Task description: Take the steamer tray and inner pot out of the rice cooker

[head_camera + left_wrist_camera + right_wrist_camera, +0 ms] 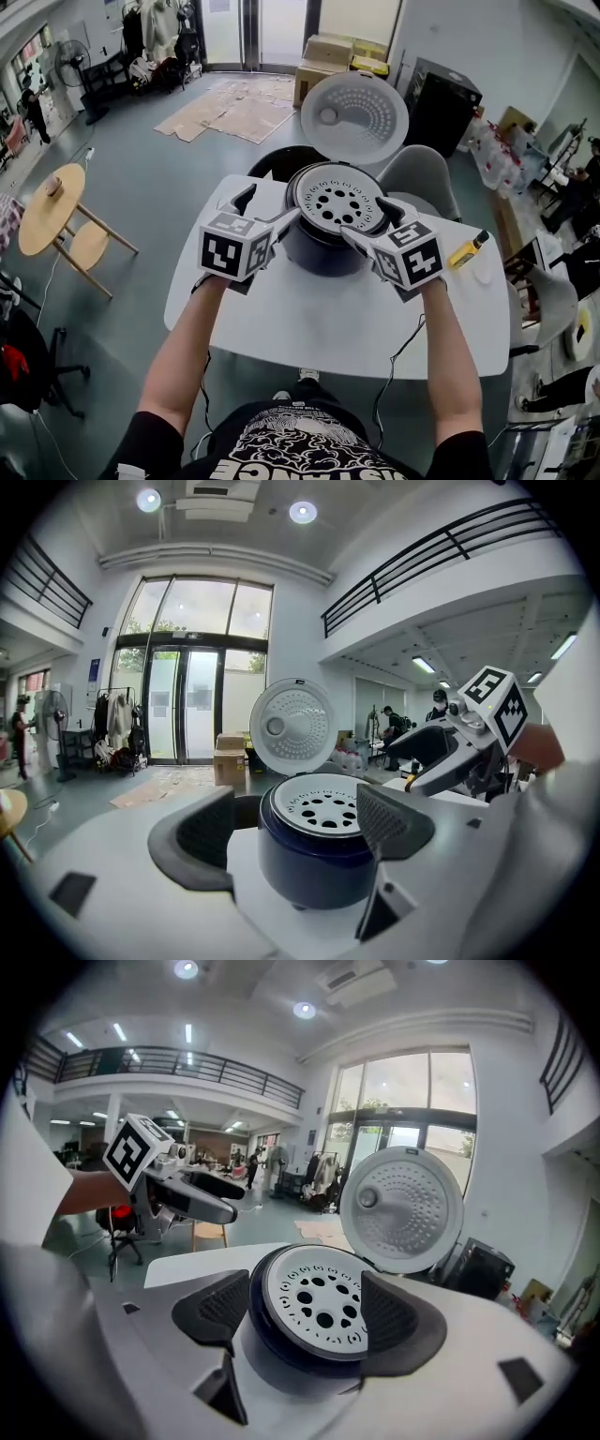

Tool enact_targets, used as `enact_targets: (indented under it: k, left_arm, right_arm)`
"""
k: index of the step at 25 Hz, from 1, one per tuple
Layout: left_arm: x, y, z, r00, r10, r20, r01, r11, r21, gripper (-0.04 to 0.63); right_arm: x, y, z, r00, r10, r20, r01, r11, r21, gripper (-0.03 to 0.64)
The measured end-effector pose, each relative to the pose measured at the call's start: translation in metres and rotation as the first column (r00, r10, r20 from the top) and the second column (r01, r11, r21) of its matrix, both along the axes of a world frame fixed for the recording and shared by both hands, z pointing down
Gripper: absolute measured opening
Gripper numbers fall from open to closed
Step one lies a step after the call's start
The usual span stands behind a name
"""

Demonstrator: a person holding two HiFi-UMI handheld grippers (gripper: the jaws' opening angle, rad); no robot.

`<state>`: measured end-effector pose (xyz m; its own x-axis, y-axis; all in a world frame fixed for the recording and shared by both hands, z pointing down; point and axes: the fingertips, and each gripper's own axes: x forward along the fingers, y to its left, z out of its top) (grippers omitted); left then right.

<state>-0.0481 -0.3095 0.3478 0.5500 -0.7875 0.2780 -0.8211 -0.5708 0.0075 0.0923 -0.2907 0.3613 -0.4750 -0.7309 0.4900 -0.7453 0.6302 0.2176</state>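
Flanking the rice cooker (323,251), the left gripper (268,208) and right gripper (369,219) both hold their jaws apart, the ribbed dark pads gripping nothing. The glossy, round dark-blue body sits just ahead of each. The steamer tray (337,202), a white perforated disc, is seated in the cooker's mouth; the inner pot is hidden beneath. The dimpled lid (354,114) stands open beyond. The table (309,328) is smooth and white.

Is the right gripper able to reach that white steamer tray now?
Probably yes: the lid stands open, the steamer tray lies exposed, and the right gripper faces it with open jaws, unobstructed.
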Motion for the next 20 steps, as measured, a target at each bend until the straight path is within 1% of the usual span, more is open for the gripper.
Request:
enact_targets:
  k: [4,7,10,12,16,20]
  left_arm:
    - [-0.005,0.007,0.003,1.0,-0.016,0.009,0.016,1.0,-0.009,0.399]
    - [-0.006,0.013,0.006,1.0,-0.025,0.017,0.026,1.0,-0.017,0.398]
    - [-0.007,0.017,0.006,0.999,-0.036,0.02,0.037,0.999,-0.018,0.399]
    - [-0.01,0.02,0.006,0.999,-0.048,0.021,0.048,0.999,-0.019,0.398]
    - [-0.017,0.026,0.011,0.997,-0.068,0.027,0.069,0.997,-0.03,0.399]
    - [-0.021,0.032,0.016,0.996,-0.079,0.038,0.081,0.996,-0.04,0.399]
  right_arm:
    - [-0.013,-0.008,0.011,0.99,-0.089,-0.109,0.081,0.994,-0.077,0.383]
    - [-0.022,-0.009,0.027,0.969,-0.164,-0.186,0.132,0.976,-0.173,0.379]
    - [-0.027,-0.013,0.042,0.945,-0.219,-0.244,0.158,0.956,-0.246,0.379]
    - [-0.031,-0.016,0.049,0.94,-0.24,-0.244,0.163,0.941,-0.296,0.379]
    - [-0.038,-0.017,0.065,0.944,-0.262,-0.202,0.165,0.903,-0.397,0.372]
    - [-0.04,-0.012,0.087,0.917,-0.315,-0.244,0.17,0.864,-0.475,0.37]
